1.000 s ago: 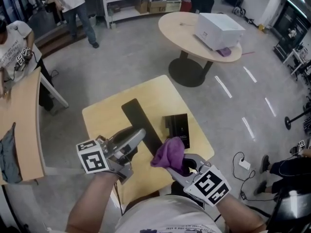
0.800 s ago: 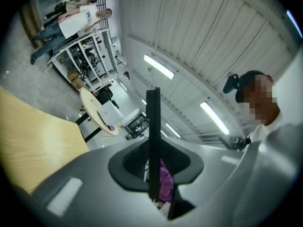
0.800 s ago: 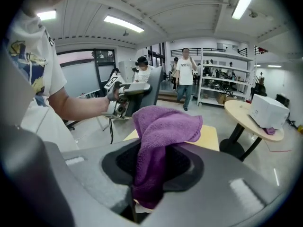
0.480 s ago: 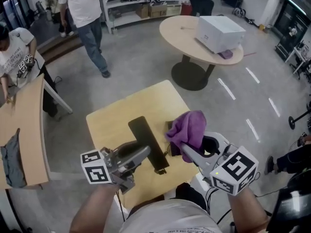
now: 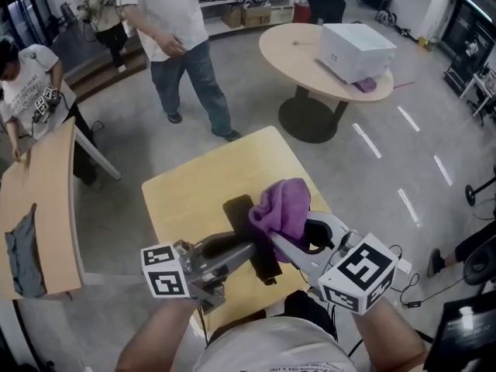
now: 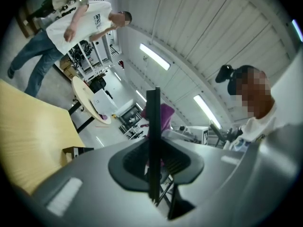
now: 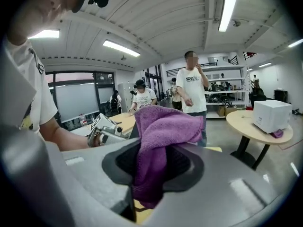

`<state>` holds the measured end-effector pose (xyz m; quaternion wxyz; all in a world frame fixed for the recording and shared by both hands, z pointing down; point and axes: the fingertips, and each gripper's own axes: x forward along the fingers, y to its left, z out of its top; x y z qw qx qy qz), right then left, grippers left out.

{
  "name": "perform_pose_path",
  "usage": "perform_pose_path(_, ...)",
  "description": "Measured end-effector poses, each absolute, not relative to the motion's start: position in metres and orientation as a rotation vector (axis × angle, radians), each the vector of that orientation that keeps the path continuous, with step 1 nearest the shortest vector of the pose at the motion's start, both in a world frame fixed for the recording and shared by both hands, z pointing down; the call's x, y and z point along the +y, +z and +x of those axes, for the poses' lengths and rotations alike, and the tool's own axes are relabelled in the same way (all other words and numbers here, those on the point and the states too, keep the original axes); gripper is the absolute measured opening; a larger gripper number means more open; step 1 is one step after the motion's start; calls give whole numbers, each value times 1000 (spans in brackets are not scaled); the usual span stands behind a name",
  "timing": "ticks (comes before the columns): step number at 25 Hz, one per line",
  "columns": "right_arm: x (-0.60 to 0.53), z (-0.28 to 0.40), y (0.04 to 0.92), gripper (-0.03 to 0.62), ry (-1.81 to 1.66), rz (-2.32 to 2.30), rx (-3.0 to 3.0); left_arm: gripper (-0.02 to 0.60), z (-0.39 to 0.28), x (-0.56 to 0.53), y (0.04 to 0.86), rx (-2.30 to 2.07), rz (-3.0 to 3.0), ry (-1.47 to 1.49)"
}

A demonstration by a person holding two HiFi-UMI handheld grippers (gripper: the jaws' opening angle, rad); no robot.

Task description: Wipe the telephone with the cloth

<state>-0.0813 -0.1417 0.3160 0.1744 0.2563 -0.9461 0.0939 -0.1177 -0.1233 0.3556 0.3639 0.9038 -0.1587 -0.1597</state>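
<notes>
Clamping a thin black telephone [image 6: 153,126] edge-on between narrowly set jaws, the left gripper [image 5: 246,253] holds it lifted over the near right part of the light wooden table [image 5: 194,184]. The right gripper [image 7: 154,169] is pinched on a bunched purple cloth [image 7: 165,126], which hangs just beside the telephone's far right side, close to the table's right edge; whether they touch cannot be told. A person in a white shirt [image 5: 174,22] walks beyond the table's far edge.

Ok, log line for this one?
left gripper: shut on telephone | right gripper: shut on purple cloth | cloth beside telephone, over table
</notes>
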Motion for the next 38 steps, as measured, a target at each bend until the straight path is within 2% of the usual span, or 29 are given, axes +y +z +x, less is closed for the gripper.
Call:
perform_pose_path(26,-93,-43,380,114,442,678,-2568,86,-124,-127,333,-349,2358,-454)
perform_pose_path(38,-153,-53,302,114,312,753,-2719,86,-99,-89,323,-153,2422,-393)
